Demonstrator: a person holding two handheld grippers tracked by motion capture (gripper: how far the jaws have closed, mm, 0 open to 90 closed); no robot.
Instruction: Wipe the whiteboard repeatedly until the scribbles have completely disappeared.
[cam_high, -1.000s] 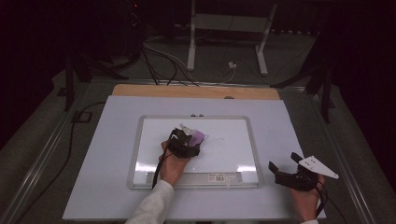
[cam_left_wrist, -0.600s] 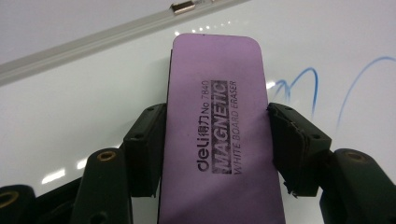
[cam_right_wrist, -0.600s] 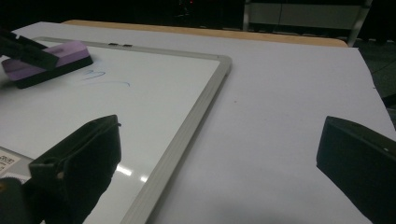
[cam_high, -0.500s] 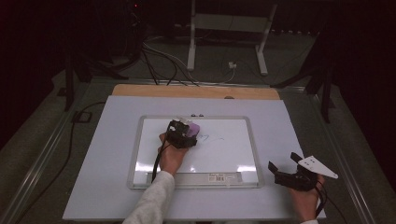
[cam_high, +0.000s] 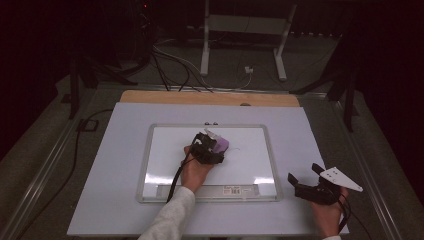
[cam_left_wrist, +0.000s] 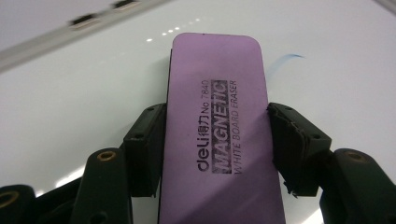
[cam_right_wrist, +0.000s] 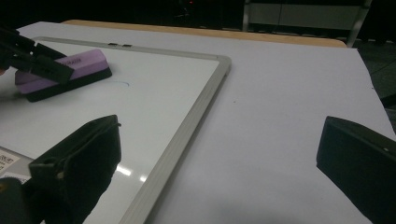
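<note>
now the big whiteboard (cam_high: 165, 150) lies flat on the table (cam_high: 110, 200). the left gripper (cam_high: 209, 149) has slid the purple eraser (cam_left_wrist: 217, 130) up and to the right on the whiteboard, toward its top edge, since a second ago. its jaws squeeze the eraser by both long sides. a small blue mark (cam_right_wrist: 122, 84) sits just beside the eraser, so the wiping looks almost done. the right gripper (cam_high: 316, 186) stays off the whiteboard's right side, jaws wide apart, holding nothing.
</note>
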